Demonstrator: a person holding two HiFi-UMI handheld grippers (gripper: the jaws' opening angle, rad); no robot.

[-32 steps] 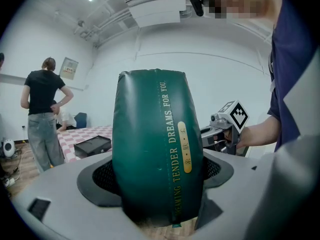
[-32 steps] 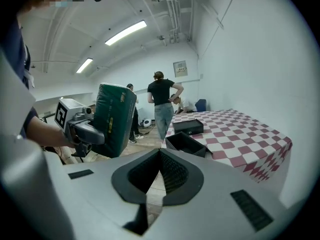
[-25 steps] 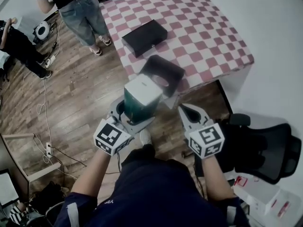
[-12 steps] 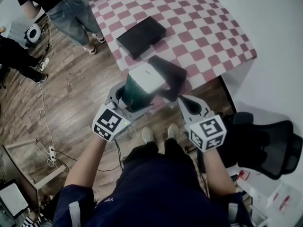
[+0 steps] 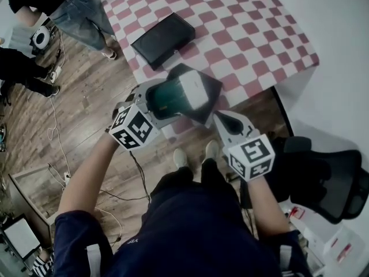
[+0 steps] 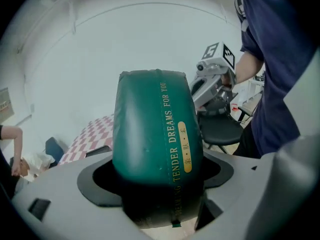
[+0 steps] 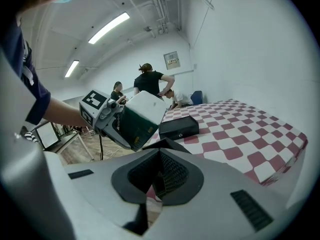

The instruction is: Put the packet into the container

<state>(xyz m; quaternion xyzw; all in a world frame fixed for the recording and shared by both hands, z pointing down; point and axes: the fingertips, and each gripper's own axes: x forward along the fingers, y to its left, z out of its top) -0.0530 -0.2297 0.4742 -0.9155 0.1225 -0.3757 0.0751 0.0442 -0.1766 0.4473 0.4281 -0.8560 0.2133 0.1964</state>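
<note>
Left gripper (image 5: 170, 100) is clamped on the green packet (image 6: 152, 124), jaws on either side of its body. The packet lies tilted, white end pointing toward the black container (image 5: 212, 91) and held above its open top, not inside. The container sits at the near edge of the checkered table (image 5: 248, 33). Right gripper (image 5: 223, 122) has its jaws pressed together, nothing between them, just beside the container. A flat black box (image 5: 163, 39) lies further back on the table.
</note>
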